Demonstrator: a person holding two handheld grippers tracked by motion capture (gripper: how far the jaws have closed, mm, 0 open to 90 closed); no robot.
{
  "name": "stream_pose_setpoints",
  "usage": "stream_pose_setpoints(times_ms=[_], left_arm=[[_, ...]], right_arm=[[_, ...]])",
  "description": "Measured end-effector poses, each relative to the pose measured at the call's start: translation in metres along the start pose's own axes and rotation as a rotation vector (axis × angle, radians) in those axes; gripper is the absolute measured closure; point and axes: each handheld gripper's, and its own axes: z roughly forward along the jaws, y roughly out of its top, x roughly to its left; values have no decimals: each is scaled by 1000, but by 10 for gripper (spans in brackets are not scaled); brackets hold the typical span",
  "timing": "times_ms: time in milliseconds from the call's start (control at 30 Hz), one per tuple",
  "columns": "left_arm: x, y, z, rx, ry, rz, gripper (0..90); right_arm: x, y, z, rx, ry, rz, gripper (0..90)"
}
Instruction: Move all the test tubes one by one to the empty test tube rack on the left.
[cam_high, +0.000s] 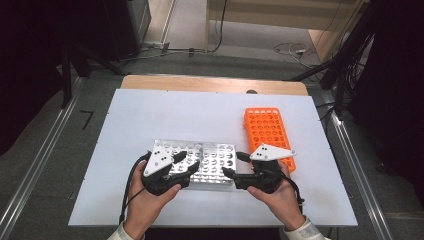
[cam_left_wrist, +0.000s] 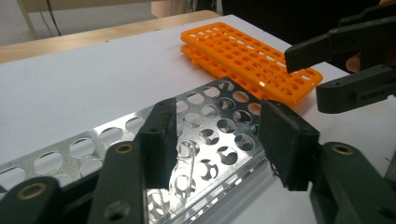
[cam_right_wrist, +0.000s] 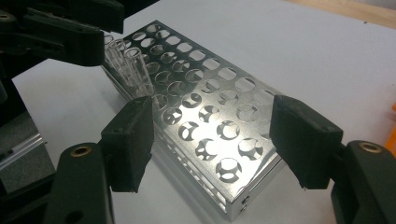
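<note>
Black jaws of the left gripper (cam_left_wrist: 219, 149) stand apart around a clear glass tube (cam_left_wrist: 183, 170) sitting in the near edge of the metal rack (cam_left_wrist: 205, 121), pads not pressing it. Thin glass, so I'd guess light, slick and easy to crack; pinch it gently just below the rim. Right gripper (cam_right_wrist: 212, 147) hangs spread over the rack's other end, holding nothing.
</note>
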Motion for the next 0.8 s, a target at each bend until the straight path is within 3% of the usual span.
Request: stream_pose_setpoints(times_ms=[233,467,800], left_arm=[[13,1,-13,-33,37,-40,319],[25,-1,-26,-54,69,-69,290],[29,-4,-35,-77,90,-78,278]], right_arm=[[-7,-7,-5,-11,-30,10,277],[-20,-20,-15,-15,-69,41,261],[-31,-28,-26,-23,-104,60,252]])
